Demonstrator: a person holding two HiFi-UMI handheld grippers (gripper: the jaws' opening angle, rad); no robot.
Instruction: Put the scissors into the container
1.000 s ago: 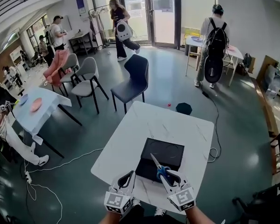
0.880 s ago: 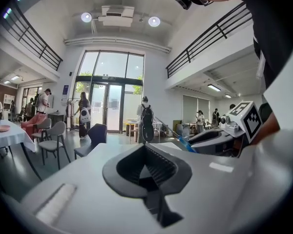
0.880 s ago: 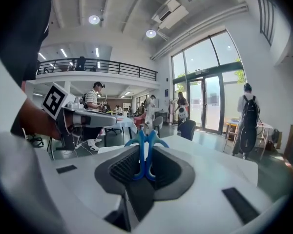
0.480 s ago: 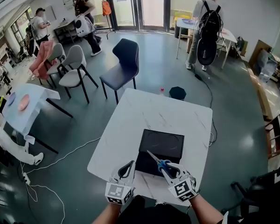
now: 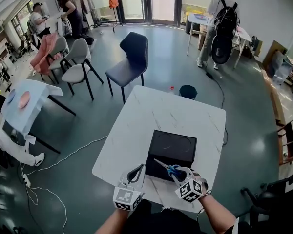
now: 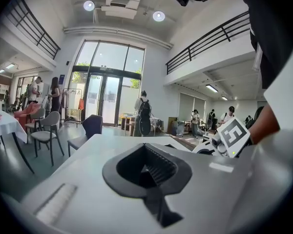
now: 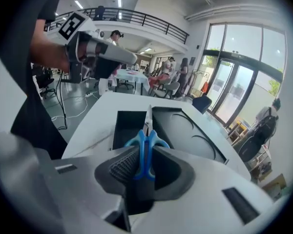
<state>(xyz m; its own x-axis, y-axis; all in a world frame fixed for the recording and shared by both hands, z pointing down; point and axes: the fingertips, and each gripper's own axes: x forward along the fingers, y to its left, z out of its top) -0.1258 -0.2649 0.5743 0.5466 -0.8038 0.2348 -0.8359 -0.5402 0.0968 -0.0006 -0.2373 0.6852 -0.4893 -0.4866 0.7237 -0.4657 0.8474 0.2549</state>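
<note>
Currently right gripper (image 7: 145, 168) clamped on handle loops of blue scissors (image 7: 145, 145), blades pointing ahead over near edge of black container (image 7: 185, 130). Left gripper (image 6: 147, 172) closed, empty, off to its side. Risks: narrow hold lets scissors pivot; early release drops them short, onto white table (image 5: 156, 116)

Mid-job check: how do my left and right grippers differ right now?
The right gripper has its tongs clamped on the blue-handled scissors; the left gripper has its tongs closed on nothing. The right gripper hangs over the near edge of the black rectangular container, blades pointing across it; the left gripper is over the white table beside it. Both are at the table's near edge.
</note>
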